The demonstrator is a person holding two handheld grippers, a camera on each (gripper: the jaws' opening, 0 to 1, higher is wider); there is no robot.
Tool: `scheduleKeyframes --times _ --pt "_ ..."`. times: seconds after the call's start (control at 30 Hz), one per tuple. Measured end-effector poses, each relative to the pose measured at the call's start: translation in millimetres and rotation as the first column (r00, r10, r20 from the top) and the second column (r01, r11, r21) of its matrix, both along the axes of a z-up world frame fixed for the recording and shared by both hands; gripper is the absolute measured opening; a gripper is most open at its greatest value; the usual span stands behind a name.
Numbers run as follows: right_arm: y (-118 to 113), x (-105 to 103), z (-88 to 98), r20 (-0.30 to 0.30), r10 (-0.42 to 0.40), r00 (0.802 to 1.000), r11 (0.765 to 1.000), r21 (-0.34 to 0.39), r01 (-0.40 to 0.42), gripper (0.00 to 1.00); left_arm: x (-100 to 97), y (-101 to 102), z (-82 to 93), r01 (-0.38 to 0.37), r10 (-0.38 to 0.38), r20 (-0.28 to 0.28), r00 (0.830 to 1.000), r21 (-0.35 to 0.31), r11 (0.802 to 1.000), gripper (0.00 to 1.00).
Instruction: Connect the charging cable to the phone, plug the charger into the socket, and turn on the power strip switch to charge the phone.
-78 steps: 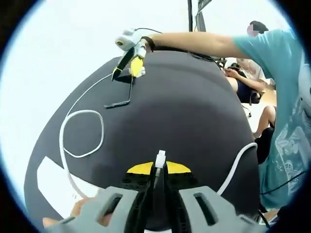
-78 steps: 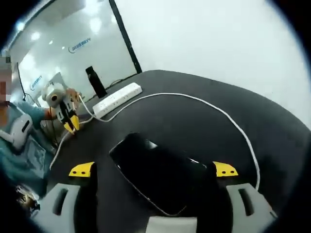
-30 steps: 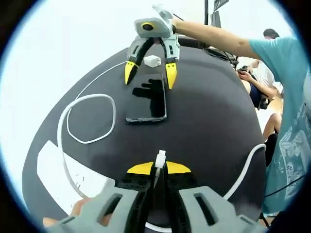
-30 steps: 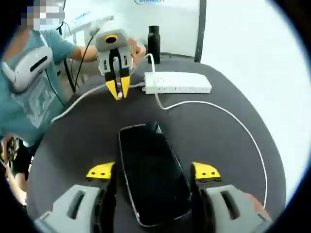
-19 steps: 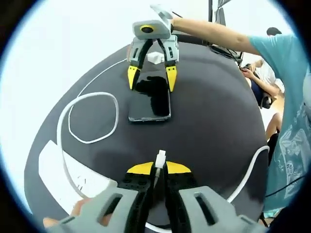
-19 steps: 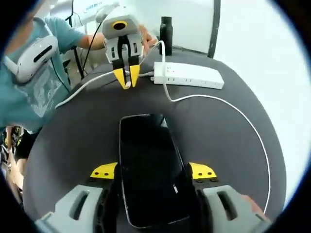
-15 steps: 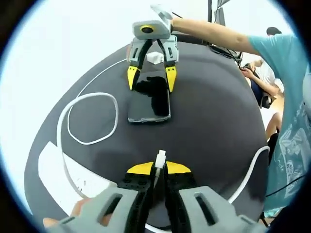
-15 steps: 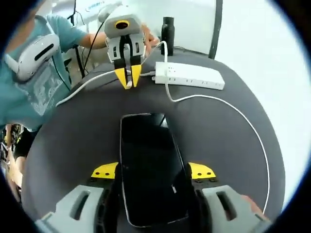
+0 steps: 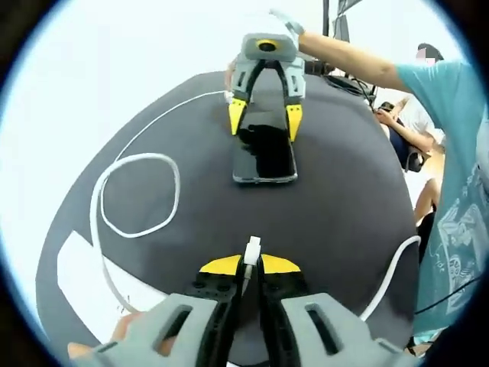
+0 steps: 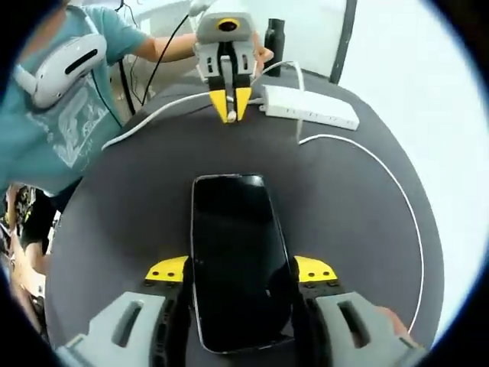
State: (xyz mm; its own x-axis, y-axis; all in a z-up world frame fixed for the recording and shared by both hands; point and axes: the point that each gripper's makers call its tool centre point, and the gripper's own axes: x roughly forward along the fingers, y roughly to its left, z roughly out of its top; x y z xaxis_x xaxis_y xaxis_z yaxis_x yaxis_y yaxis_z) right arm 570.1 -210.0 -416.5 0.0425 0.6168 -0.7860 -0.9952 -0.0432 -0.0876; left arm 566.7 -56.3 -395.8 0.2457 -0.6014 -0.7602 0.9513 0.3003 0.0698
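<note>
Right gripper view: the right claw [image 10: 238, 274] pinches the phone [image 10: 238, 256] by its long edges, flat on the dark counter [image 10: 114, 222]. Beyond the phone, the left claw [image 10: 232, 105] is pressed together on the white cable plug [image 9: 251, 250], just beside the power strip [image 10: 309, 105]. The white cable [image 10: 397, 191] curves around the phone's side.

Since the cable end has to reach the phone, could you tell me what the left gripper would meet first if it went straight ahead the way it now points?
Most likely the near end of the phone, which lies on the dark table between the right gripper's jaws. The left gripper holds the cable plug, aimed roughly that way; only bare table shows between.
</note>
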Motion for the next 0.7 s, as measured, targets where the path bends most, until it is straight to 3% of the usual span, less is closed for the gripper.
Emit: scheduleKeyframes --times 0.1,0.2,0.27,0.4,0.47,0.53,0.57,0.6,0.63,0.7 --pt "-12 -15 0.1 -0.013 -0.026 1.000 1.000 -0.001 0.026 0.48 -15.0 -16 7.2 0.049 -0.051 -0.038 0.998 -0.060 0.997 0.04" --pt "-14 -20 5.6 -0.012 -0.054 0.998 0.997 0.047 0.055 0.46 -23.3 -28 8.7 0.065 -0.068 -0.044 0.997 -0.065 0.996 0.04" --pt "-12 -17 9.0 -0.069 -0.162 0.984 0.982 0.083 0.168 0.48 -21.8 -30 1.3 0.074 -0.074 -0.022 0.997 -0.008 0.997 0.04" --pt "-17 -11 27.8 -0.043 -0.271 0.962 0.937 0.219 0.273 0.50 -25.1 -38 -6.1 0.086 -0.085 -0.030 0.996 0.014 0.996 0.04" --pt "-25 -20 41.7 -0.073 -0.317 0.946 0.898 0.298 0.324 0.60 -26.2 -43 -4.1 0.096 -0.096 -0.032 0.995 0.002 0.995 0.04" --pt "-36 -24 57.4 -0.111 -0.408 0.906 0.809 0.416 0.415 0.72 -23.8 -48 -1.4 0.086 -0.086 -0.038 0.996 -0.021 0.996 0.04" --pt "-41 -25 60.8 -0.119 -0.435 0.893 0.776 0.453 0.439 0.77 -23.9 -50 -1.0 0.081 -0.082 -0.040 0.996 -0.031 0.996 0.04" --pt "-50 -29 62.1 -0.120 -0.466 0.877 0.737 0.496 0.459 0.83 -23.8 -52 -1.2 0.077 -0.079 -0.044 0.996 -0.034 0.996 0.04" --pt "-55 -33 59.5 -0.134 -0.482 0.866 0.716 0.508 0.478 0.91 -23.9 -53 -1.9 0.073 -0.075 -0.047 0.996 -0.035 0.997 0.04" --pt "-65 -34 51.5 -0.137 -0.543 0.828 0.660 0.541 0.522 0.93 -25.1 -55 -4.7 0.062 -0.064 -0.052 0.997 -0.032 0.998 0.04"
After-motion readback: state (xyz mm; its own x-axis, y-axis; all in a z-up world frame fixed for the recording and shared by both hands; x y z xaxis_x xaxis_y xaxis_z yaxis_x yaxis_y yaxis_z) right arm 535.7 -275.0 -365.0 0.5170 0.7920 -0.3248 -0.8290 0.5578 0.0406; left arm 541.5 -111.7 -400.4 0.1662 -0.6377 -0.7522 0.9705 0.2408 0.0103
